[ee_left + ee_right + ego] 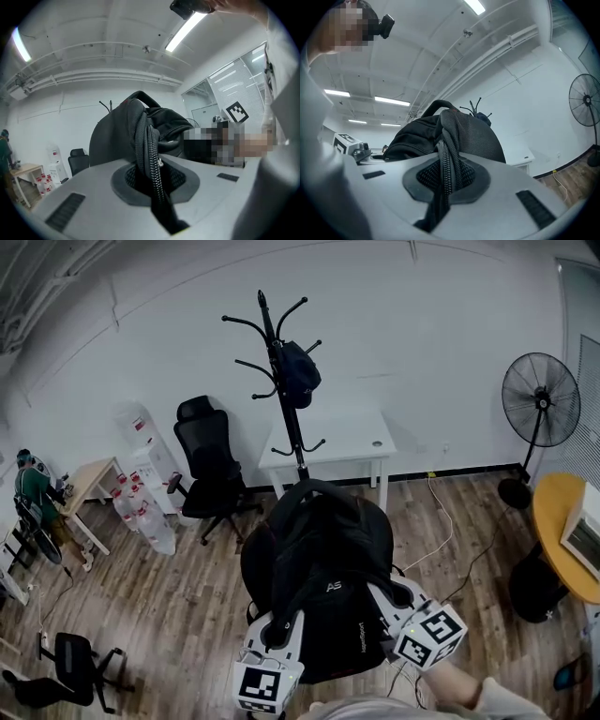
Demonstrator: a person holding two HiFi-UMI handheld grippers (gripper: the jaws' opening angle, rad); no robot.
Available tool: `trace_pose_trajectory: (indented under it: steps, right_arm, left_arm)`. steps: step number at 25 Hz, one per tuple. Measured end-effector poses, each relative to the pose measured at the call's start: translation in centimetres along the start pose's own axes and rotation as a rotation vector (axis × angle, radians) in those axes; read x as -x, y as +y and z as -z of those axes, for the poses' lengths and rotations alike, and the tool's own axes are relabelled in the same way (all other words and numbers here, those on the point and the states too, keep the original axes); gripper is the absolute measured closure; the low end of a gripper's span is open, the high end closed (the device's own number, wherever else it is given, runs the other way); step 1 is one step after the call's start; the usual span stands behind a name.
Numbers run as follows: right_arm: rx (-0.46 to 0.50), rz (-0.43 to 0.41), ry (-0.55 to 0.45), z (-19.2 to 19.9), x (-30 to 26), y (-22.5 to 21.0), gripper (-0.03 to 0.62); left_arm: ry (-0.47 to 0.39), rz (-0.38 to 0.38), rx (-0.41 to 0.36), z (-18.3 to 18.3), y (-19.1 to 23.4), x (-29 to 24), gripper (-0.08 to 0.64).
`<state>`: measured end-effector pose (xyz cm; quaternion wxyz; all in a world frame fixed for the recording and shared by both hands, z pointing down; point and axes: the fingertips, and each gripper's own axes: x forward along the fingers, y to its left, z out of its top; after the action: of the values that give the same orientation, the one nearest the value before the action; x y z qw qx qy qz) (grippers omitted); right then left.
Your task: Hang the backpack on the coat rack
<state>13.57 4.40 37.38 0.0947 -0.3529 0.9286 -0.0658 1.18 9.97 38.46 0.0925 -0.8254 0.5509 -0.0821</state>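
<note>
My left gripper (279,629) sits at the bottom of the head view, just left of centre. In the left gripper view its fingers (93,187) are pinched on a zippered edge of the black backpack (323,568), with the zipper teeth running straight down through the gap. My right gripper (392,601) is at the lower right of centre. Its fingers (511,187) are clamped the same way on a zippered, mesh-backed fold on the bag's other side. The backpack hangs between the two grippers in the lower middle of the frame, held up off the wooden floor (169,587) with its top handle arching upward. It is on no hook. Behind it, up the centre of the frame, stands the black coat rack (281,381). The bag covers the foot of its pole, and a dark cap (300,373) hangs on one of the upper hooks. Just behind the rack is a white table (352,442) against the wall, with a black office chair (208,465) to its left. A standing fan (541,401) is at the upper right, a round yellow table (562,540) is at the right edge, and a person (33,488) sits at the far left.
</note>
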Motion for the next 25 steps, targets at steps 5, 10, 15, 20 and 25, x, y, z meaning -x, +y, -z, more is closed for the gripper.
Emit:
trace_pose_trajectory:
  steps: [5,10,15,20,25]
  right_arm:
    - [0.007,-0.031,-0.006,-0.9,0.2,-1.0,0.563]
    - [0.024,-0.053,-0.01,-1.9,0.2,-1.9,0.563]
    - [0.034,-0.051,-0.012,-2.5,-0.1,-2.2,0.563]
    - [0.026,-0.034,-0.009,-2.1,-1.2,-2.4,0.563]
    - [0.023,-0.001,0.001,-1.3,-3.3,-2.7,0.563]
  left_arm:
    - [0.006,-0.033,0.016,-1.0,-0.7,-0.9,0.526]
    - [0.01,-0.06,0.04,-1.9,-1.2,-1.7,0.526]
    - [-0.035,-0.079,0.013,-2.5,-0.5,-2.2,0.526]
    - [-0.011,-0.06,0.032,-1.8,0.3,-2.8,0.526]
    - [-0.023,-0.022,0.039,-0.7,2.2,-3.9,0.526]
